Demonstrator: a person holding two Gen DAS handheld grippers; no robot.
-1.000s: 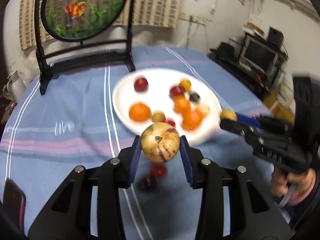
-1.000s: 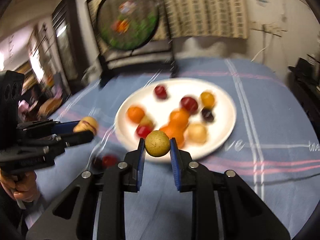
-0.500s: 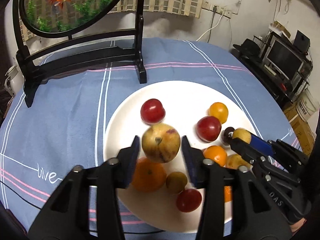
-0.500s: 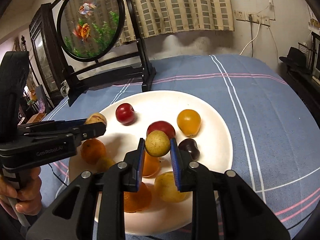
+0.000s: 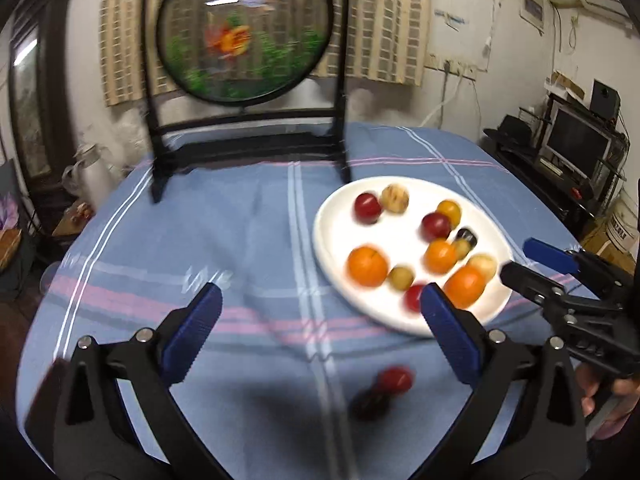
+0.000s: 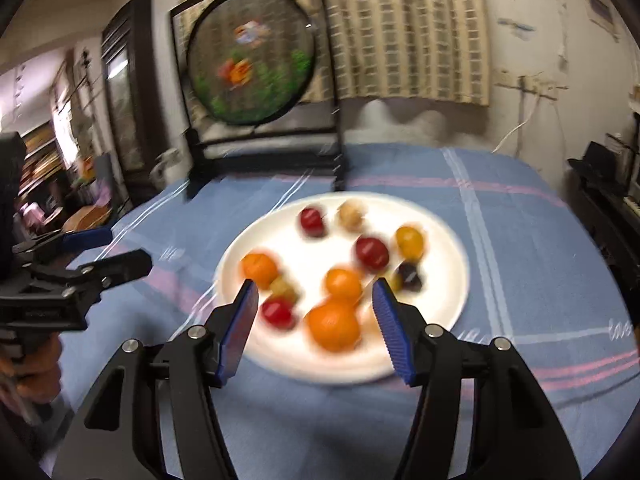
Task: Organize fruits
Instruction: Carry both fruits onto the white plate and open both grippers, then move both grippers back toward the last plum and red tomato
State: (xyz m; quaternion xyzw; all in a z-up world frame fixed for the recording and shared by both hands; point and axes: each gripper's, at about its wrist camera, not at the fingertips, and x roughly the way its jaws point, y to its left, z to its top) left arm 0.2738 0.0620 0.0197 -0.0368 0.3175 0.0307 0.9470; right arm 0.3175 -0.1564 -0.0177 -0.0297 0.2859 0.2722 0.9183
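Blue striped cloth covers the surface. Both tongs — left tongs [image 5: 316,320] and right tongs [image 6: 314,316] — have just been opening and stand apart, empty. Ahead of both: plate [image 5: 340,240] of fruit. Below the left tongs, a red fruit [image 5: 395,379] and a dark fruit [image 5: 370,404] lie loose — small, round, smooth, likely to roll; grip across the middle.

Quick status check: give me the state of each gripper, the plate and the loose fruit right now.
left gripper: open, nothing between its jaws, which have just been opening.
right gripper: open, empty, jaws have just been opening.
white plate: on the tablecloth, loaded with fruit.
red fruit: off the plate, on the cloth.
dark fruit: off the plate, beside the red one.
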